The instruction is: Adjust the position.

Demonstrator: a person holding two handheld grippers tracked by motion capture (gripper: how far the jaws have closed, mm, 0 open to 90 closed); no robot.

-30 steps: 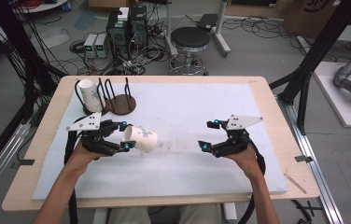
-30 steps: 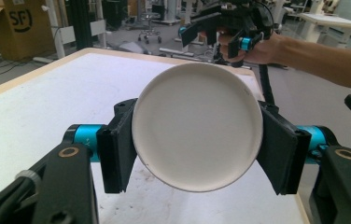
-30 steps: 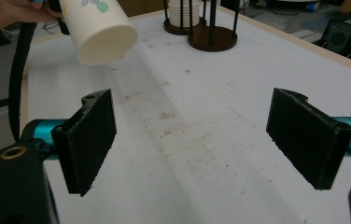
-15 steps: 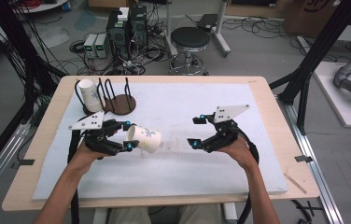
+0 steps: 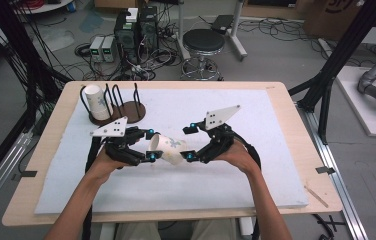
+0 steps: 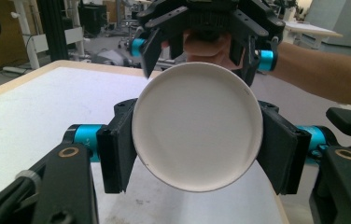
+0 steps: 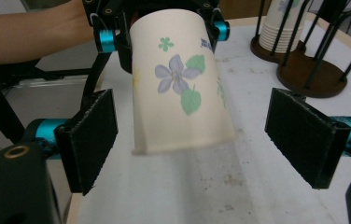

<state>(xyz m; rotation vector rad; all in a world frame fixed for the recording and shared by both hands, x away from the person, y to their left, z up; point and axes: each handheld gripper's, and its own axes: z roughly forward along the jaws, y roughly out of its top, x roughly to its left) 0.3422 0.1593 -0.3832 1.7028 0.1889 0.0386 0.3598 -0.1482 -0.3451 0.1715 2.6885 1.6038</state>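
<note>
A white paper cup printed with a purple flower lies level above the white mat. My left gripper is shut on its wider end. In the left gripper view the cup's round white end faces the camera, with my left gripper's black pads pressed on both sides. My right gripper faces it from the right, open. Its pads stand either side of the cup's free end, apart from the wall. Beyond the cup, the right gripper appears in the left gripper view.
A dark wire cup rack on two round wooden bases stands at the mat's far left, with a stack of paper cups in one holder. The white mat covers most of the wooden table. A stool and cabling lie on the floor beyond.
My right gripper has moved left across the mat until its jaws straddle the cup's free end. My left gripper has shifted slightly right with the cup in it.
</note>
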